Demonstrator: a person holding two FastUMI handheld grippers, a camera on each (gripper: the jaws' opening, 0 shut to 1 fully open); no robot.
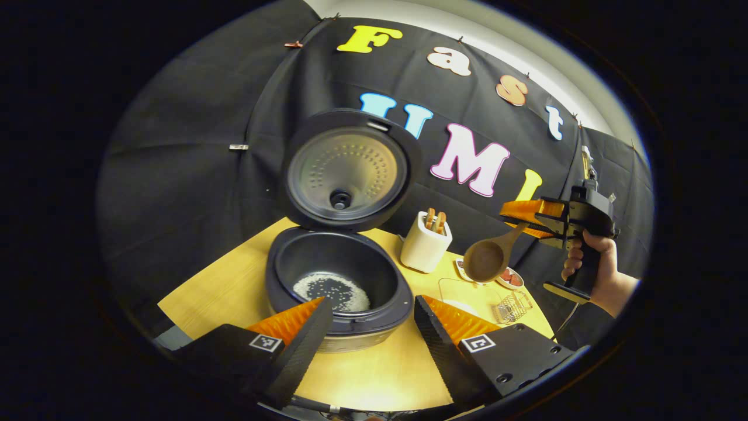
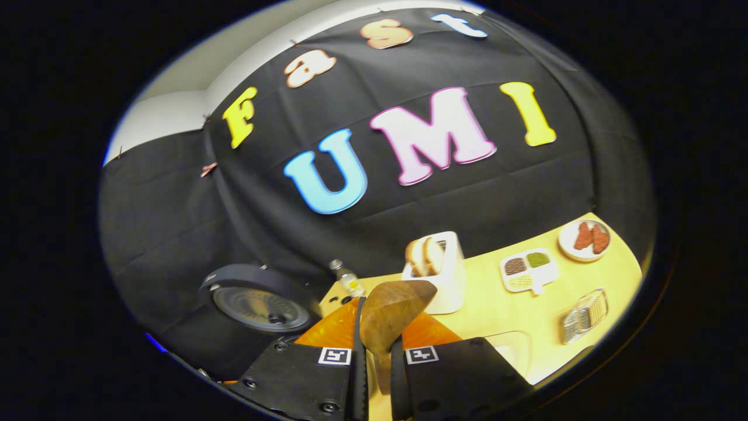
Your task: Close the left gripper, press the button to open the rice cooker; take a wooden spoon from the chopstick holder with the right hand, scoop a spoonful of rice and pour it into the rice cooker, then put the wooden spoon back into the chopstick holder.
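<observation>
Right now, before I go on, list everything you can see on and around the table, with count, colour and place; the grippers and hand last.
rice cooker: one, dark, at the table's near left, lid up, some white rice in the pot
chopstick holder: one, white, right of the cooker, wooden pieces standing in it
wooden spoon: one, brown, held in the air right of the holder
divided dish: one, white, with brown, green and pale fillings, right of the holder
small plate: one, white, with reddish pieces, far right
wire basket: one, metal, right edge
small bottle: one, clear, behind the cooker
table: one, light wood
left gripper: open, before the cooker
right gripper: shut on the spoon's handle
hand: one, holding the right gripper
</observation>
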